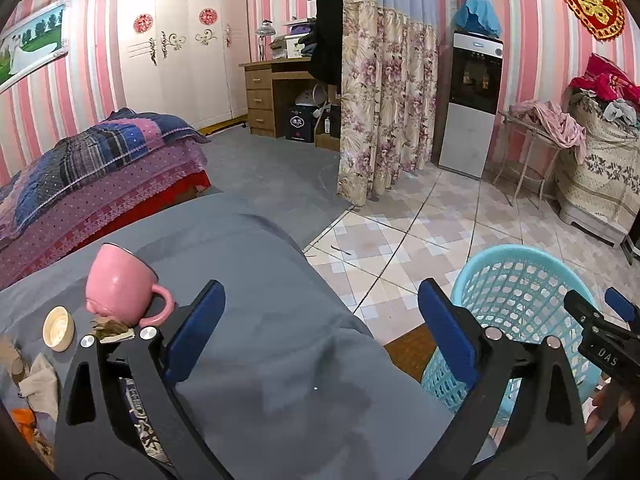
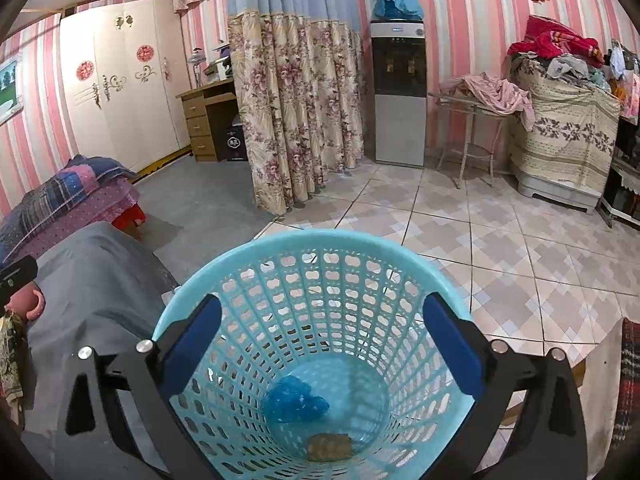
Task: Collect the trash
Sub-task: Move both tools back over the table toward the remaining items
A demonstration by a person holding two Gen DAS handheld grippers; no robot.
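My right gripper (image 2: pixel 320 320) hangs open over the light blue mesh basket (image 2: pixel 320 236), with nothing between its blue pads. On the basket's floor lie a crumpled blue bag (image 2: pixel 294 400) and a tan scrap (image 2: pixel 328 446). My left gripper (image 1: pixel 320 300) is open and empty above the grey-covered table (image 1: pixel 260 280). Trash lies at that table's left end: a crumpled tissue (image 1: pixel 40 384), an orange scrap (image 1: pixel 24 420) and a brownish wrapper (image 1: pixel 108 328) under a tipped pink mug (image 1: pixel 120 284). In the left wrist view the basket (image 1: pixel 520 292) stands on the floor to the right, with the right gripper (image 1: pixel 596 300) above it.
A small cream cup (image 1: pixel 59 327) stands beside the mug. A bed with a purple and blue quilt (image 1: pixel 100 168) lies beyond the table. A floral curtain (image 2: pixel 296 120), a water dispenser (image 2: pixel 400 92) and a covered pile of clothes (image 2: pixel 560 128) line the far side of the tiled floor.
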